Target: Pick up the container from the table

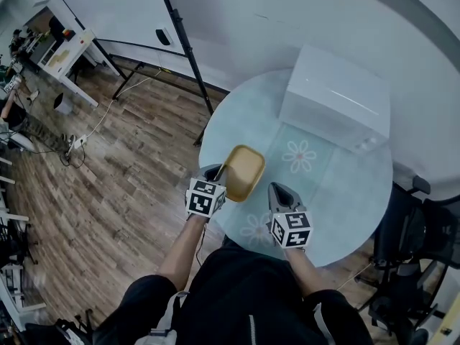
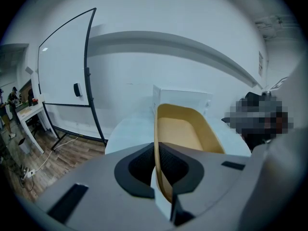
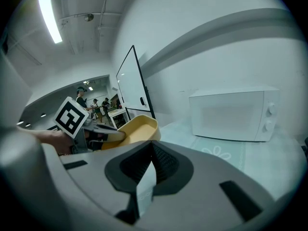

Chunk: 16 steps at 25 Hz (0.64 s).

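A shallow tan-yellow container [image 1: 243, 172] is over the near left part of the round glass table [image 1: 345, 192]. My left gripper [image 1: 219, 172] is shut on its near wall; in the left gripper view the rim [image 2: 157, 129] runs straight between the dark pads of that gripper [image 2: 156, 150], and the empty tub [image 2: 185, 131] reaches away from them. The container [image 3: 137, 128] looks slightly raised off the table, its underside hidden. My right gripper [image 1: 280, 190] hovers just right of it, jaws shut [image 3: 153, 146] with nothing in them.
A white microwave [image 1: 338, 99] stands at the table's far right, with a flower-patterned mat [image 1: 300, 155] in front of it. A whiteboard on a black stand [image 1: 183, 45] is beyond the table's left edge. Black office chairs [image 1: 413, 221] crowd the right side.
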Motion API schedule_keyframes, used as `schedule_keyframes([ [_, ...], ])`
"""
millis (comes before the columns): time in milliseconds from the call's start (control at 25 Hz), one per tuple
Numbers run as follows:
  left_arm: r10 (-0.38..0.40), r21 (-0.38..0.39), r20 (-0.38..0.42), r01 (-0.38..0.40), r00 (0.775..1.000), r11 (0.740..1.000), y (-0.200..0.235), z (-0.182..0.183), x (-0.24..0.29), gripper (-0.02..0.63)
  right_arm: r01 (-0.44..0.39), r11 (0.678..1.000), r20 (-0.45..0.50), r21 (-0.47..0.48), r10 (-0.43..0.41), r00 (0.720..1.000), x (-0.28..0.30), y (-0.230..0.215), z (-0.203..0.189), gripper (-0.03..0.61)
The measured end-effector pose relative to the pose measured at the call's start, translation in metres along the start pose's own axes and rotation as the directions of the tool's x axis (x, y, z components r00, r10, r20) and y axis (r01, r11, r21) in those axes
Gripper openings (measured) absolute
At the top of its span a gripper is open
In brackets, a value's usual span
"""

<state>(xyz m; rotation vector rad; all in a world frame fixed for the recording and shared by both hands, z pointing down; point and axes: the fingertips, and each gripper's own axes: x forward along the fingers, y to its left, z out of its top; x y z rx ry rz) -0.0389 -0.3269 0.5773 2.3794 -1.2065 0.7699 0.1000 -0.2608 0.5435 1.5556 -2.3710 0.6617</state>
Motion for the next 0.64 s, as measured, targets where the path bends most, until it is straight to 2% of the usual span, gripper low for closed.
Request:
schedule_keyframes([
  [640,-0.020,0.013,-0.027,0.020,0.999,1.000,-0.0033,-0.0090,0.0046,0.021,-0.001,1.000,-0.020,-0.006,0.001,1.000,0.0002,0.0008,-0.0042,0.025],
])
